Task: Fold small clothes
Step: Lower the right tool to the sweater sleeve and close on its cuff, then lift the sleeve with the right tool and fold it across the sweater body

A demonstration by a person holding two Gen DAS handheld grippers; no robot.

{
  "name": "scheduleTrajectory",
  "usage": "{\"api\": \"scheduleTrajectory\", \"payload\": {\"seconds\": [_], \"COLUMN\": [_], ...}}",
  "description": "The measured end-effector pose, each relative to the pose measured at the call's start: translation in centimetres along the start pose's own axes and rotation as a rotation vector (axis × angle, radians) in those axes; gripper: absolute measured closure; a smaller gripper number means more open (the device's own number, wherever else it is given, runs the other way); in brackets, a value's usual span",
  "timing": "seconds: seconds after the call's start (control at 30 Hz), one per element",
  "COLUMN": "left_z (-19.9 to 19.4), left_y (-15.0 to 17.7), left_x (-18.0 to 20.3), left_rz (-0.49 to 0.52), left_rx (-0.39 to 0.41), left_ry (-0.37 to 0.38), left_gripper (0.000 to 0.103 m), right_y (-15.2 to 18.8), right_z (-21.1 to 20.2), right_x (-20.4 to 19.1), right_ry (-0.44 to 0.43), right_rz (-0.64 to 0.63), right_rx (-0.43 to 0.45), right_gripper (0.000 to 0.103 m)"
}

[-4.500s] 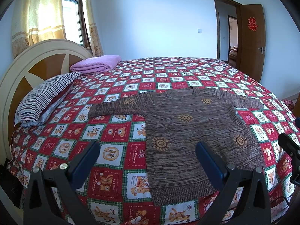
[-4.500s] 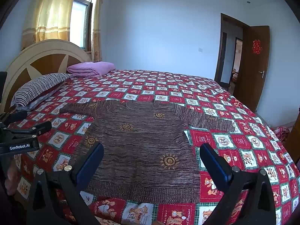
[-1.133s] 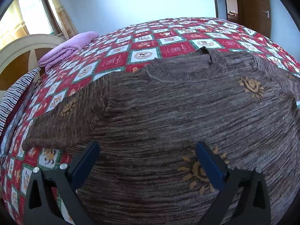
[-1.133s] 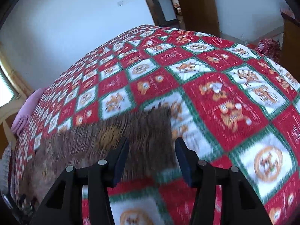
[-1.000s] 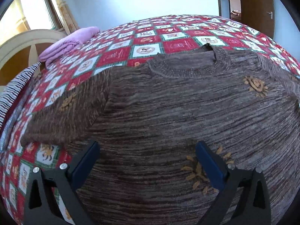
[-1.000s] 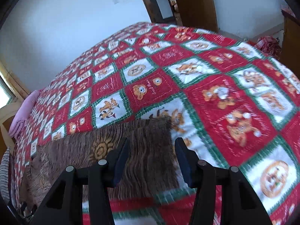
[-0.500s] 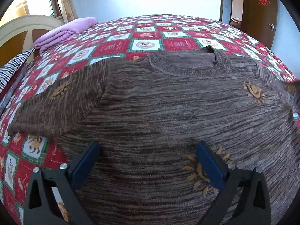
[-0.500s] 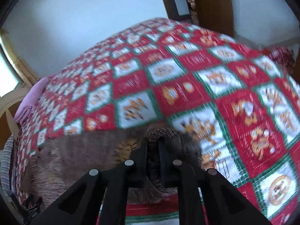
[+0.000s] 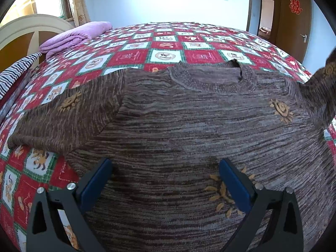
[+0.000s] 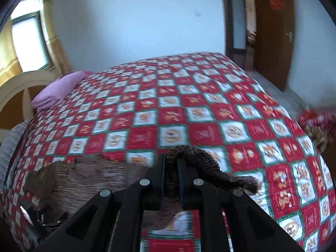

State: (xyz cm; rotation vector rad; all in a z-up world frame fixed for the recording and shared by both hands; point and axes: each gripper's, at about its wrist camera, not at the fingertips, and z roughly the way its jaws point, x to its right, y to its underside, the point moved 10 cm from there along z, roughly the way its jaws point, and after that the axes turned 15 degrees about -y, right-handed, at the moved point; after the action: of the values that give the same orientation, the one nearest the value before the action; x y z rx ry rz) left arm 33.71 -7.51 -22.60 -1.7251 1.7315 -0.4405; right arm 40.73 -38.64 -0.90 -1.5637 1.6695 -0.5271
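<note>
A brown knitted sweater [image 9: 189, 121] with orange sun motifs lies flat on the red checked bedspread [image 9: 163, 42], neck away from me. My left gripper [image 9: 164, 174] is open and hovers low over the sweater's body, holding nothing. My right gripper [image 10: 171, 163] is shut on the cuff of the sweater's right sleeve [image 10: 201, 157] and holds it lifted off the bed. That raised sleeve shows at the right edge of the left wrist view [image 9: 321, 88]. The sweater's body [image 10: 88, 180] lies to the left, below the right gripper.
A folded purple blanket [image 9: 75, 37] and a striped pillow [image 9: 14, 73] lie by the headboard [image 9: 25, 31] at the left. A brown door [image 9: 292, 16] stands open at the right. A red bundle [image 10: 317, 124] sits beyond the bed's right edge.
My right gripper has closed on the right sleeve cuff and lifted it up off the bed. My left gripper has stayed open over the sweater's body.
</note>
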Motion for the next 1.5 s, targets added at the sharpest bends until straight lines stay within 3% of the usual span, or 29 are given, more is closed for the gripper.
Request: {"api": "scheduleTrajectory", "payload": {"seconds": [0.23, 0.4, 0.47, 0.53, 0.6, 0.67, 0.83, 0.97, 1.1, 1.2, 1.3, 1.37, 1.4, 1.5], "left_z": [-0.2, -0.1, -0.1, -0.1, 0.0, 0.0, 0.0, -1.3, -5.6, -7.8, -7.1, -5.6, -5.0, -3.9], "left_y": [-0.1, -0.1, 0.0, 0.0, 0.0, 0.1, 0.1, -0.1, -2.0, -3.9, -5.7, -6.4, -6.5, -5.9], "left_x": [-0.3, -0.4, -0.5, -0.5, -0.7, -0.8, -0.8, -0.3, 0.7, 2.1, 3.5, 4.6, 5.3, 7.7], "left_rz": [-0.020, -0.033, -0.038, -0.043, -0.052, -0.063, -0.072, 0.000, 0.162, 0.251, 0.276, 0.257, 0.248, 0.219], "left_rx": [0.009, 0.007, 0.005, 0.005, 0.003, 0.001, -0.005, 0.004, 0.108, 0.161, 0.161, 0.118, 0.085, -0.006], "left_ry": [0.012, 0.021, 0.023, 0.028, 0.035, 0.040, 0.062, 0.090, 0.136, 0.191, 0.217, 0.246, 0.274, 0.361], "left_gripper": [0.000, 0.000, 0.000, 0.000, 0.000, 0.000, 0.000, 0.001, 0.006, 0.006, 0.007, 0.020, 0.031, 0.035], "right_y": [-0.4, 2.2, 3.9, 6.1, 8.1, 10.1, 12.2, 13.5, 16.0, 17.9, 19.7, 21.0, 21.6, 23.5], "right_z": [2.8, 6.9, 9.7, 12.9, 15.2, 16.2, 13.8, 10.5, 8.5, 8.3, 8.7, 9.4, 9.8, 10.5], "right_x": [-9.9, -16.7, -19.0, -21.0, -22.2, -23.1, -20.2, -14.3, -10.2, -9.9, -11.5, -12.1, -12.1, -11.6], "right_ry": [-0.073, -0.136, -0.207, -0.307, -0.376, -0.462, -0.452, -0.315, -0.170, -0.205, -0.280, -0.297, -0.293, -0.278], "right_rz": [-0.160, -0.228, -0.212, -0.175, -0.142, -0.098, -0.064, -0.073, -0.130, -0.123, -0.111, -0.112, -0.115, -0.122], "right_rx": [-0.043, -0.094, -0.121, -0.174, -0.228, -0.247, -0.202, -0.161, -0.182, -0.187, -0.187, -0.188, -0.189, -0.185], "right_gripper": [0.093, 0.093, 0.093, 0.081, 0.035, 0.034, 0.034, 0.034, 0.034, 0.034, 0.034, 0.034, 0.034, 0.034]}}
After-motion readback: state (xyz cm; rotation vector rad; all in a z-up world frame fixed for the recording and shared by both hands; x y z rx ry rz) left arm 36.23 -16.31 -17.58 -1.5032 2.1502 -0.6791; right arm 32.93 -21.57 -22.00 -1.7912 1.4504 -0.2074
